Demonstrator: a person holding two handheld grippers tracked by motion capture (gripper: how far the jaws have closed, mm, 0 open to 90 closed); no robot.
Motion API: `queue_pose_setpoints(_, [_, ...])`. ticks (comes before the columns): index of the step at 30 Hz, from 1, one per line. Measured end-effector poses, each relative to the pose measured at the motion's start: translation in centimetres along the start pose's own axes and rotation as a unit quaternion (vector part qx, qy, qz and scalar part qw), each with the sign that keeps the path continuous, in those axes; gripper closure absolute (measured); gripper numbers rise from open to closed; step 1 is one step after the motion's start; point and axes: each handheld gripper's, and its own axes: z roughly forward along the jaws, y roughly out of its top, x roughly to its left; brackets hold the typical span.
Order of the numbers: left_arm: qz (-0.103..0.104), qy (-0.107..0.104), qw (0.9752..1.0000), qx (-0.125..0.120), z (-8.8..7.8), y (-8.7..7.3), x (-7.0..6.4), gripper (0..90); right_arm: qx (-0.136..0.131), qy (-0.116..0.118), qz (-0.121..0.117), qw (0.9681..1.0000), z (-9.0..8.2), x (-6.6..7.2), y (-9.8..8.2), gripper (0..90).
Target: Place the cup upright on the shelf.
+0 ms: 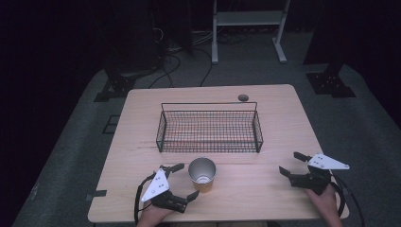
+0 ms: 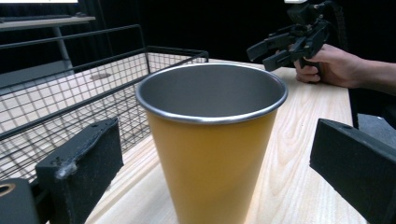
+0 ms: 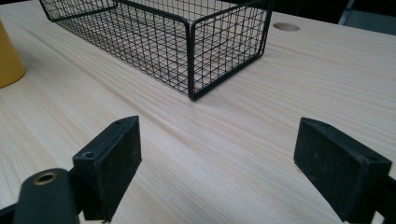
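Observation:
A yellow metal cup (image 1: pixel 202 175) with a silver inside stands upright and empty near the table's front edge. My left gripper (image 1: pixel 187 180) is open just left of it, its jaws pointing at the cup. In the left gripper view the cup (image 2: pixel 212 140) rises between the two black pads (image 2: pixel 84 161) without touching either. At the front right, my right gripper (image 1: pixel 291 163) is held open over bare wood. Its own view shows the gripper (image 3: pixel 219 158) with nothing between the jaws, and the cup's side (image 3: pixel 7 56) sits at the left edge.
An empty black wire basket (image 1: pixel 208 146) sits across the middle of the wooden table (image 1: pixel 265 198), behind the cup. A round cable hole (image 1: pixel 243 98) lies at the far edge. The right gripper (image 2: pixel 285 46) and its hand appear far off in the left gripper view.

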Motion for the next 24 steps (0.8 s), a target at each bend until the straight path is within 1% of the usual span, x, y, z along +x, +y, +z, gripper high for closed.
queue_pose_setpoints(4, [-0.007,0.001,1.0000,0.000,0.4,0.0,0.1,1.6,0.000,-0.001,0.002,1.0000,0.0,0.0,0.0,13.9])
queue_pose_setpoints(6, [-0.007,0.007,0.9999,0.005,0.7,0.0,0.0,1.6,0.000,-0.001,0.003,1.0000,0.0,0.0,0.0,14.0])
queue_pose_setpoints(7, [-0.008,0.014,0.9999,0.001,0.9,0.1,-0.1,1.6,0.000,-0.001,0.000,1.0000,0.0,0.0,0.0,13.9])
queue_pose_setpoints(9, [-0.007,0.016,0.9998,0.001,1.1,0.1,-0.1,1.6,0.000,-0.001,-0.003,1.0000,0.0,0.0,0.0,13.9])
queue_pose_setpoints(10, [-0.006,0.021,0.9997,0.008,1.6,0.0,-0.2,1.6,0.001,-0.001,-0.003,1.0000,0.0,0.1,0.0,14.0])
queue_pose_setpoints(11, [-0.006,0.021,0.9997,0.008,1.6,0.0,-0.2,1.5,0.001,-0.001,-0.001,1.0000,0.0,0.0,0.0,13.9])
queue_pose_setpoints(12, [-0.010,0.019,0.9997,0.012,1.8,-0.1,-0.1,0.0,0.001,-0.001,0.000,1.0000,0.0,0.0,0.0,13.9])
queue_pose_setpoints(14, [-0.014,0.022,0.9994,0.022,2.3,-0.2,0.0,0.0,0.001,-0.001,0.001,1.0000,0.0,0.0,0.0,13.9])
queue_pose_setpoints(18, [-0.012,0.015,0.9994,0.029,2.9,-0.2,-0.2,0.0,0.002,-0.001,-0.004,1.0000,0.0,0.1,0.0,13.9])
queue_pose_setpoints(19, [-0.016,0.015,0.9993,0.029,3.2,-0.2,-0.3,0.0,0.002,-0.001,-0.003,1.0000,0.1,0.1,0.0,14.0])
queue_pose_setpoints(22, [-0.020,0.017,0.9992,0.030,3.5,-0.2,-0.3,0.0,0.001,-0.001,0.000,1.0000,0.0,0.0,0.0,13.9])
queue_pose_setpoints(24, [-0.021,0.020,0.9990,0.034,4.0,-0.2,-0.2,0.0,0.002,-0.001,-0.001,1.0000,0.0,0.0,0.0,13.9])
